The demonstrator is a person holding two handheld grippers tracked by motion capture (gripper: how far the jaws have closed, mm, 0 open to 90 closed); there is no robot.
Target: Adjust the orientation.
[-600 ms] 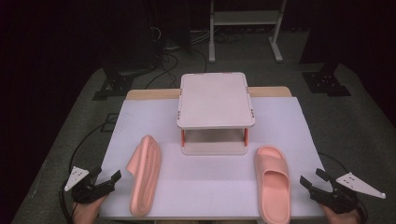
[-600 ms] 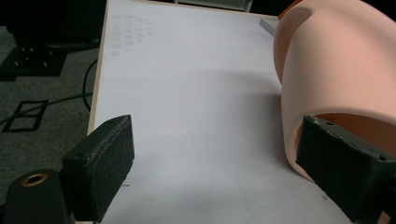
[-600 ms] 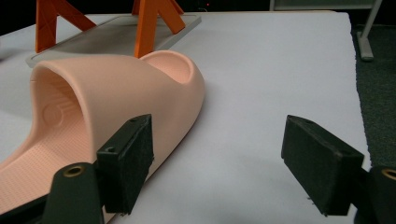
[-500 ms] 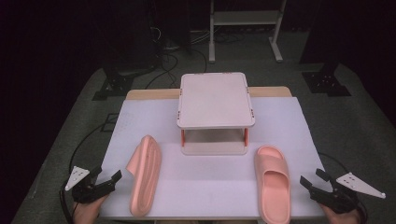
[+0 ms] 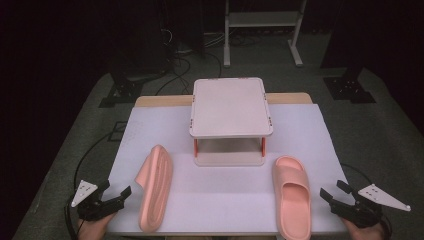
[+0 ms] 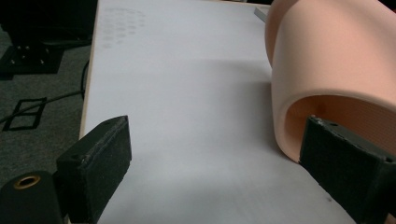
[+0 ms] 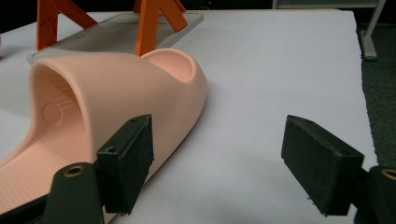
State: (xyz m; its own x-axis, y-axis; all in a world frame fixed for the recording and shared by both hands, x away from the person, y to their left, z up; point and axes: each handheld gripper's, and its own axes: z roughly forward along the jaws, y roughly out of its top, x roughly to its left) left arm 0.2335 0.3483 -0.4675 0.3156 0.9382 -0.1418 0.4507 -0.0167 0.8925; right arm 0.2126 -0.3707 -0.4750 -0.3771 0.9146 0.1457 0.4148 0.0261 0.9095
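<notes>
Two pink slide sandals lie on the white table. The left sandal (image 5: 155, 185) rests tipped on its side; its strap opening (image 6: 336, 70) rises just beyond my left gripper's right-hand jaw. The right sandal (image 5: 292, 192) lies flat, sole down, and its strap (image 7: 116, 88) stands beside my right gripper's left-hand jaw. My left gripper (image 5: 116, 192) sits open at the table's front left corner, with bare table between its jaws (image 6: 210, 172). My right gripper (image 5: 334, 192) sits open at the front right edge, nothing between its jaws (image 7: 217, 163).
A small two-tier rack (image 5: 230, 107) with a pale top and orange legs (image 7: 149, 25) stands at the table's middle back. The white table cover (image 5: 220, 195) spreads between the sandals. Cables and stand feet (image 5: 345, 87) lie on the dark floor around.
</notes>
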